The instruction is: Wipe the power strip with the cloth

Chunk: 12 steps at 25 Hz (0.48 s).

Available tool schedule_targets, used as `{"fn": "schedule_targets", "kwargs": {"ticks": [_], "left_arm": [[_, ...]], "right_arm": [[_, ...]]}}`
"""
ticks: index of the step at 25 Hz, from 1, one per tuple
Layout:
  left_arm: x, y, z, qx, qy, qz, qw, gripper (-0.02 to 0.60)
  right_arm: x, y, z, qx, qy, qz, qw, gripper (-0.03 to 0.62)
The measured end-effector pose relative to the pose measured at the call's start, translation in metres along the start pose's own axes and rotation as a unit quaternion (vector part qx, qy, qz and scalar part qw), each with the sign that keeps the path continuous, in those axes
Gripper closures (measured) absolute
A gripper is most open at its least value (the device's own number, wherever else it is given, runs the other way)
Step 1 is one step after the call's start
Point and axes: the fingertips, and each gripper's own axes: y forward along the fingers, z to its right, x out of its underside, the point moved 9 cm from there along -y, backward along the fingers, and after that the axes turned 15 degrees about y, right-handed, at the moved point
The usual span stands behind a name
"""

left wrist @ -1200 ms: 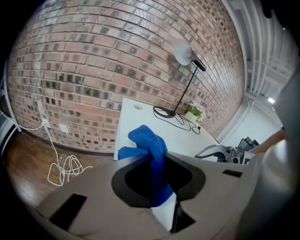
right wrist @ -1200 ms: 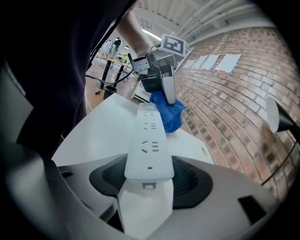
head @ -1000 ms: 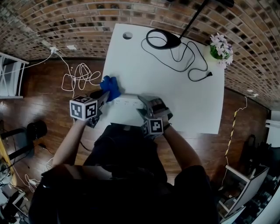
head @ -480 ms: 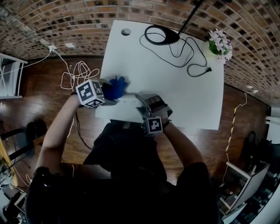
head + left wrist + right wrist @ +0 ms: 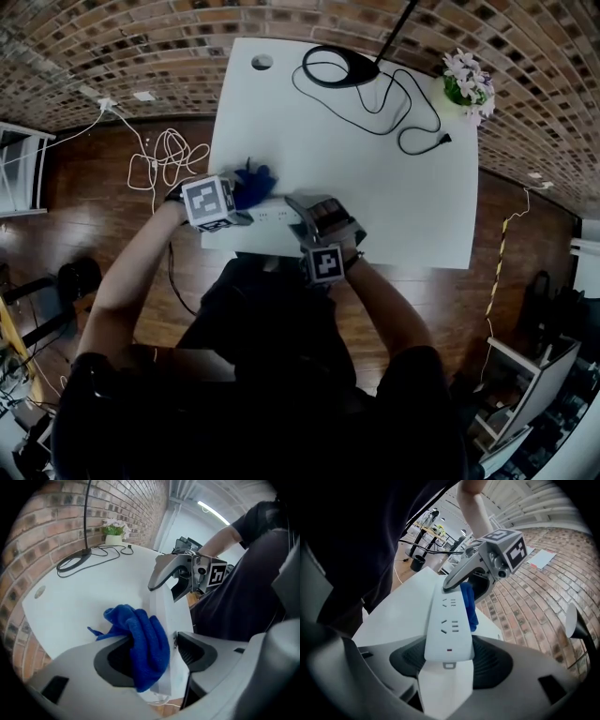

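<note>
Along the near edge of the white rectangular table (image 5: 394, 197), the head view shows the long white plastic power strip (image 5: 274, 214) where it was. The left gripper (image 5: 246, 210) has swung round onto its left end, with the crumpled blue cloth (image 5: 253, 181) bunched there.

In the left gripper view, its jaws have just been opening and now stand at their widest. They straddle the cloth and the strip's edge together, though whether the far pad touches the strip I can't quite tell.

In the right gripper view, the right gripper (image 5: 447, 660) is clamped across the strip's other end, steadying it. It looks set for a pinched wipe along the strip's length.
</note>
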Motion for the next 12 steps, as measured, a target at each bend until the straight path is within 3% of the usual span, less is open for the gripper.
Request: {"fn": "schedule_targets", "kwargs": {"ticks": [7, 9, 12], "left_arm": [[-0.009, -0.012, 0.024, -0.104, 0.04, -0.024, 0.9935, 0.341], [-0.008, -0.011, 0.029, -0.095, 0.037, -0.027, 0.9944, 0.337], [0.003, -0.006, 0.018, -0.027, -0.012, 0.015, 0.9995, 0.296]], "right_arm": [[-0.001, -0.004, 0.0, -0.038, 0.036, 0.006, 0.999, 0.332], [-0.003, -0.006, -0.005, -0.03, 0.012, 0.009, 0.999, 0.335], [-0.007, -0.009, -0.009, -0.013, -0.021, 0.017, 1.0, 0.336]]}}
